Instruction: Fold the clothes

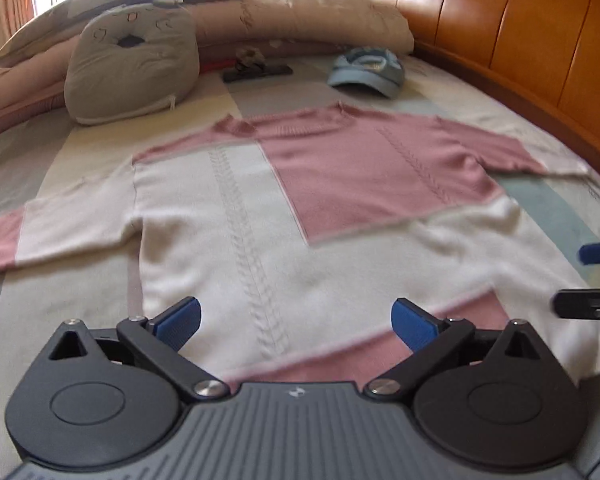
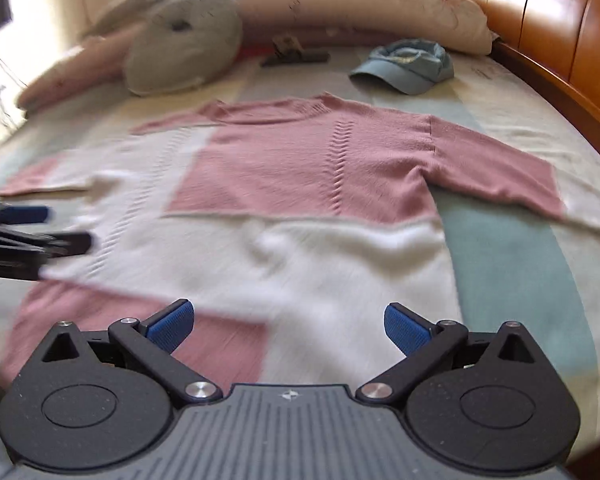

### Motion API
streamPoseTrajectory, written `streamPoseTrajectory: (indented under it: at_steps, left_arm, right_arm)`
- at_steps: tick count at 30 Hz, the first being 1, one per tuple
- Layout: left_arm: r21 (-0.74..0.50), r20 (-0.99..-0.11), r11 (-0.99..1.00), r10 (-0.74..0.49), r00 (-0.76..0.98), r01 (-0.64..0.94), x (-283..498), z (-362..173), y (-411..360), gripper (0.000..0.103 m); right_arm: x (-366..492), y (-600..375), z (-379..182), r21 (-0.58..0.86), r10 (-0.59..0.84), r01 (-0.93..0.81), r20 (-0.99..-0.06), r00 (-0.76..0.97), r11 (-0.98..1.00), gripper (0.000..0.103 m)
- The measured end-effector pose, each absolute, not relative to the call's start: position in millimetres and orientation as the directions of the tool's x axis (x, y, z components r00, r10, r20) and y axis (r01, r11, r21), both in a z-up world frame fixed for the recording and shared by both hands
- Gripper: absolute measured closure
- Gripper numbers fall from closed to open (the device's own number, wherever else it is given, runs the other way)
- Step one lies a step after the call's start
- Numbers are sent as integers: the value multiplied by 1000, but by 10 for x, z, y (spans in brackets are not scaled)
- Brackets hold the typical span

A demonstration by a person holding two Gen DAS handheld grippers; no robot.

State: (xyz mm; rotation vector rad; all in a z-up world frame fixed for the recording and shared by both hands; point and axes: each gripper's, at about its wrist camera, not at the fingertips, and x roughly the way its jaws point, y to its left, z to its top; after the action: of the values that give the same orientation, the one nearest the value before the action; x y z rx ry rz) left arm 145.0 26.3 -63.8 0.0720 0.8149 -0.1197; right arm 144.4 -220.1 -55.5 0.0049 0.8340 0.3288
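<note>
- Across the middle of both frames: pink-and-white knit sweater [image 1: 284, 200] lies flat on the bed [image 1: 548, 216], front up, sleeves spread to left and right, hem at the lower edge nearest the cameras.
- Left gripper [image 1: 296, 322]: jaws spread wide, blue pads [image 1: 180, 322] hang above the hem, nothing between them. Its tips also show at the left edge of the right wrist view.
- Right gripper [image 2: 288, 326]: jaws equally wide apart, empty, above the lower right part of the sweater.
- Blue cap [image 1: 368, 74] lies beyond the collar, upper right, apart from the sweater.
- Grey cushion [image 1: 132, 68] stands at upper left; a small dark object [image 1: 256, 66] lies between cushion and cap, too blurred to identify.
- Rolled bedding [image 1: 320, 16] runs along the top; wooden headboard [image 1: 520, 28] at upper right.
</note>
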Motion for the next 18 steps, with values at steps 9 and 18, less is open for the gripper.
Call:
streamPoseTrajectory:
  at_steps: [9,18]
  left_arm:
    - [41,-727,991,-57,684,127,1163,-1110,261,2]
    - [12,-643,995,-65,763,94,525,-1314,482,1]
  right_arm:
    - [935,-2232,-550,176,320,-276,-679,661,945,0]
    - [1398,-1839,-1229,54,261,-328,-731,631,943,0]
